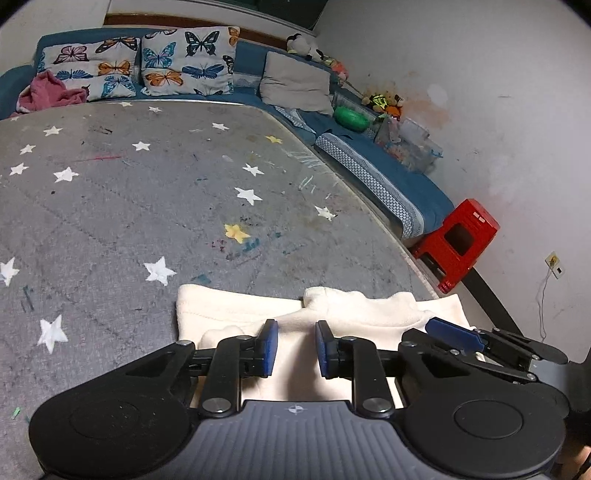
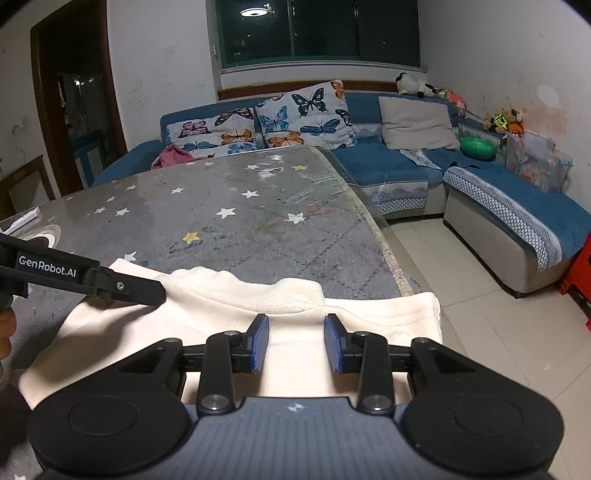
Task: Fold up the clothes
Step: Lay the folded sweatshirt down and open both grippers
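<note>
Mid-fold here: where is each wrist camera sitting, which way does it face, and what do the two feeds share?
Left wrist: behind the open left tool, low over the cream garment, facing across the star-print table to the sofa; the right tool enters at right.
Right wrist: behind the open right tool, higher, facing the sofa and window; the left tool and part of a hand show at left.
Shared: garment, table, sofa.

Both the left gripper (image 1: 296, 347) and the right gripper (image 2: 296, 341) are black, with 2 blue-padded fingers (image 1: 270, 343), silver screws and ribbed grey housings. White "GenRobot.AI" lettering marks the left one's side.
</note>
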`<state>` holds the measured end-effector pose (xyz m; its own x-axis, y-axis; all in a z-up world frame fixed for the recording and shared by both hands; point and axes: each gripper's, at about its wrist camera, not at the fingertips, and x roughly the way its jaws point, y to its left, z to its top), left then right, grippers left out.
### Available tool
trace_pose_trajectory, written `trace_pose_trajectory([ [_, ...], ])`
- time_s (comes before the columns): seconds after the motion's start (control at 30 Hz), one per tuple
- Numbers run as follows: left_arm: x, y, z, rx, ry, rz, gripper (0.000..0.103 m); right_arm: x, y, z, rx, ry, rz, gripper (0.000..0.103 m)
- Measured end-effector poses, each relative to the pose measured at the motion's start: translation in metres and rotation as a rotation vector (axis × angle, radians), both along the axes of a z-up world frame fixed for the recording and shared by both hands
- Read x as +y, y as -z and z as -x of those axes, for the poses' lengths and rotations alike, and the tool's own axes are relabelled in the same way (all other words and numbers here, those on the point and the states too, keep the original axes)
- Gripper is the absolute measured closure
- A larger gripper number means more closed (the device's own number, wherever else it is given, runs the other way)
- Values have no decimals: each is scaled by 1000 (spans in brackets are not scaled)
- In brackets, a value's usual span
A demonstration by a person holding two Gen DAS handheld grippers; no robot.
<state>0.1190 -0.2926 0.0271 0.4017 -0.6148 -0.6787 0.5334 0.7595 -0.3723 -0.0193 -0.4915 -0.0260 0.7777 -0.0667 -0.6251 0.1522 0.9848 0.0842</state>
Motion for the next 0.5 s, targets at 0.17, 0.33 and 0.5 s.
trace_pose_trajectory([
  [0.17,12,-9,19,-43,32,-23,79,2,-12,18,0,0,-11,61],
  [0.33,23,-17,51,-78,92,-27,77,12,-22,50,-1,-34,3,54],
  [0.5,32,-13,73,-93,120,-40,77,17,-19,73,4,-33,20,54],
])
